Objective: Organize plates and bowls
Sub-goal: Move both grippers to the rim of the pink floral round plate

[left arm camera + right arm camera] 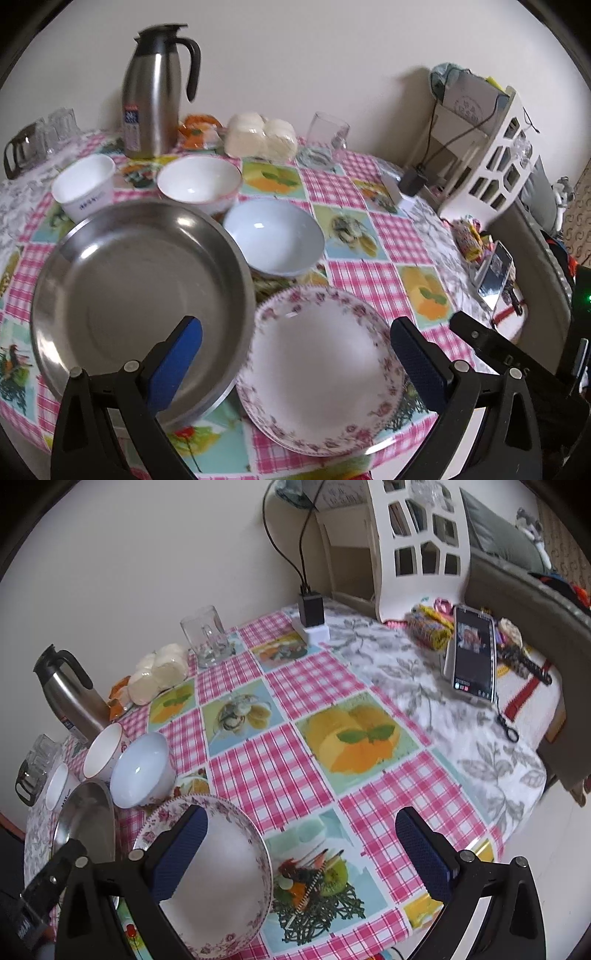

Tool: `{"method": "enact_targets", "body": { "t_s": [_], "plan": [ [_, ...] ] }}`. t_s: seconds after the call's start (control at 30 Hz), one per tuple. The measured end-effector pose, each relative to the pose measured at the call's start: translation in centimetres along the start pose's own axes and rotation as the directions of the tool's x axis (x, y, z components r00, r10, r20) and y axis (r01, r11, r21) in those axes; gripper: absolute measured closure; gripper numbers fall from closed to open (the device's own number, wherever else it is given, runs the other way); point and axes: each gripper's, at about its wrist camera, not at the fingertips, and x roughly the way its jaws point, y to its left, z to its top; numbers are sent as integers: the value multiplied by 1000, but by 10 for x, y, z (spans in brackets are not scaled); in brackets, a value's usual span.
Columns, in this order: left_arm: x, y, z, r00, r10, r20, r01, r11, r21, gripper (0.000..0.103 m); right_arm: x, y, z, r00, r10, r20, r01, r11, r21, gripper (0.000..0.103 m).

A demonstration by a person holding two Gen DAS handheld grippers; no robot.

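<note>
Your left gripper is spread wide and holds nothing; its blue ribbed pads hang over the near edge of the table, one above the steel plate, the other at the right rim of the floral plate. Taking the floral plate as your landmark: it is white glazed china, round and shallow, with a pink rose border and a scalloped rim. Touching its left side, and overlapping it slightly, is the stainless steel plate, broad, round and shiny with a raised rim. Beyond the steel plate stand a white straight-sided cup with blue lettering and a white bowl with a thin red rim. Directly behind the floral plate sits a smooth pale-blue bowl. All rest on a glossy pink-check tablecloth printed with food pictures.

Your right gripper is likewise wide open and empty. Its left pad sits over the floral plate; whether it touches, you cannot tell. Its right pad hangs over bare cloth to the plate's right. Far right of the plate, a phone stands propped, its screen lit.
</note>
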Motion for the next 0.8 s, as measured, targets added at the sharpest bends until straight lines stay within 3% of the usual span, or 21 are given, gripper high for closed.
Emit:
{"method": "enact_targets", "body": {
  "t_s": [0.2, 0.4, 0.8],
  "plan": [
    [10, -12, -13, 997, 22, -74, -21, 1000, 21, 1, 24, 1, -9, 993, 39, -112, -38, 999, 13, 0],
    [19, -26, -30, 982, 123, -147, -114, 991, 67, 1, 41, -1, -17, 982, 36, -187, -32, 999, 22, 0],
    [39, -12, -52, 953, 135, -272, -146, 989, -21, 1, 58, 5, -23, 965, 68, -254, -69, 998, 4, 1]
  ]
}}
